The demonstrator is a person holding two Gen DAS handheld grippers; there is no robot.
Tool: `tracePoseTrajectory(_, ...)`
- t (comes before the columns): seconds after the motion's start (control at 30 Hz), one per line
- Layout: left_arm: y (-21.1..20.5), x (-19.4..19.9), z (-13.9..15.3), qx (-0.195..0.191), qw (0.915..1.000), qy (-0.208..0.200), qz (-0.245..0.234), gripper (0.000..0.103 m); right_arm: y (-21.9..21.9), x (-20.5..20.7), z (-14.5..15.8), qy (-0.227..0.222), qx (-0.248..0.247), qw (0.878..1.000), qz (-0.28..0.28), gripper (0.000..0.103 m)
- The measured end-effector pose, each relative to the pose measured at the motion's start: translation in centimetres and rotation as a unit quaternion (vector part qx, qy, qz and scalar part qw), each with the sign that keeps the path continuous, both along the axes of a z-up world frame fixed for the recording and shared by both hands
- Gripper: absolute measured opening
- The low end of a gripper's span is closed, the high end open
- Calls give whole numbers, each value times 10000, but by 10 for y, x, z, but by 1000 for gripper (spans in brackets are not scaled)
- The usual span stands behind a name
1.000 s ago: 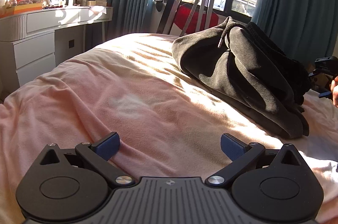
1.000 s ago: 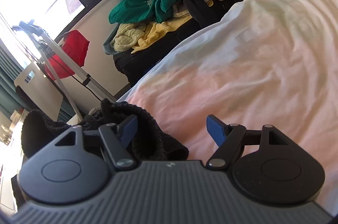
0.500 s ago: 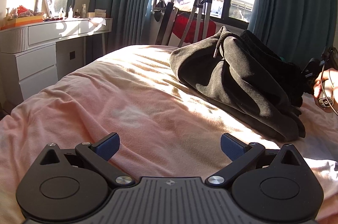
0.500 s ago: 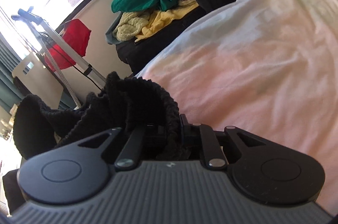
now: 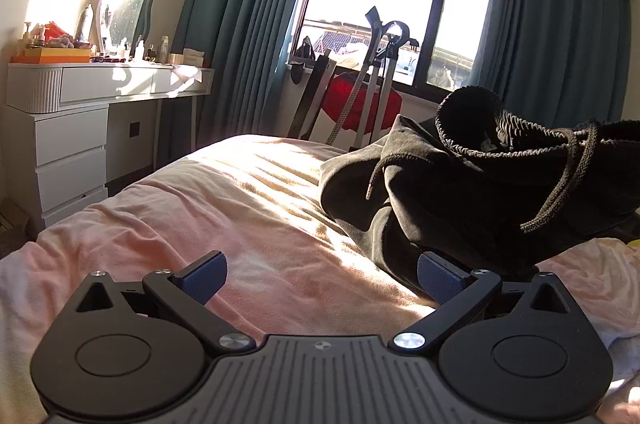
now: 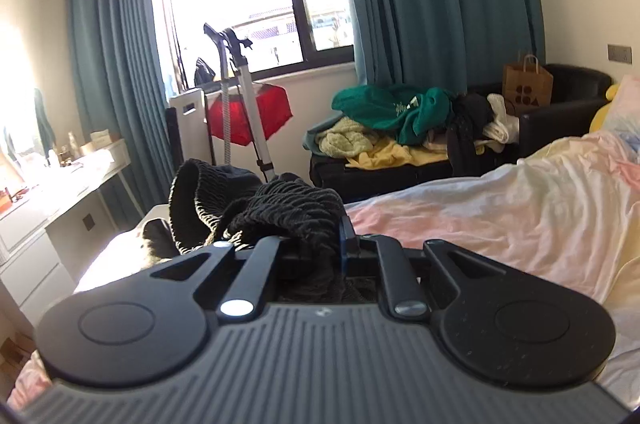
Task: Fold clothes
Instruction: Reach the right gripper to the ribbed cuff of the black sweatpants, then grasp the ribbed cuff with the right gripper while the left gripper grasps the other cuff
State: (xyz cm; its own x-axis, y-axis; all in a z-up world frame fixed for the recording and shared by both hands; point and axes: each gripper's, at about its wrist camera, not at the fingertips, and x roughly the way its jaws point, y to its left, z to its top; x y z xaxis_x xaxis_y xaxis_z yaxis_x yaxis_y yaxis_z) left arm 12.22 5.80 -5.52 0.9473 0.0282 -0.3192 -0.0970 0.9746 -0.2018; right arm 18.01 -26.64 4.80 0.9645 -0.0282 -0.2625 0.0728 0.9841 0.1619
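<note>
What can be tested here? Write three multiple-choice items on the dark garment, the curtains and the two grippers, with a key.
1. Where does the lower part of the dark charcoal fleece garment with drawstrings lie?
A. on the pink bedcover
B. on the white dresser
C. on the floor

2. What colour are the pleated window curtains?
A. red
B. teal
C. white

3. How do the grippers stand?
A. both open
B. both shut
C. left gripper open, right gripper shut on the garment

Key: 1 A, it rests on the bedding; 2 B, teal folds flank the window; 3 C, the left pads stand apart and empty, ribbed fabric is pinched in the right.
</note>
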Motion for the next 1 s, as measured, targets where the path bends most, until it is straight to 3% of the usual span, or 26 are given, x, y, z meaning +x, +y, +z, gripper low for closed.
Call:
tracePoseTrajectory(0.17,-1,-39,26,-198,9990,-321,-230,102,16,-104,-4,-194,-57,9993,306,13)
tracePoseTrajectory(0.33,-1,-82,42,-420,9974,-354,-476,102,23,-168,-54,271,255,9982,478,13)
tracePoseTrajectory(0.4,0,-98,47,-464,9968,-373,-530,102,21,-178,-79,624,590,9949,523,13)
tracePoseTrajectory(0.53,0,-119,53,-576,9960,-336,-598,102,35,-183,-129,1329,628,9875,563,13)
tracePoseTrajectory(0.63,0,-122,50,-731,9955,-114,-596,102,48,-184,-146,1447,180,9878,550,13)
tracePoseTrajectory(0.7,2,-124,43,-961,9934,106,-619,102,46,-183,-148,1450,268,9877,526,14)
tracePoseTrajectory(0.87,17,-128,19,-1897,9769,733,-648,100,35,-183,-147,1489,691,9853,466,14)
tracePoseTrajectory(0.93,27,-127,8,-2497,9610,993,-649,99,30,-183,-148,1522,877,9834,460,14)
tracePoseTrajectory(1.0,40,-123,-10,-3210,9371,1237,-590,98,26,-182,-148,1552,1039,9814,453,15)
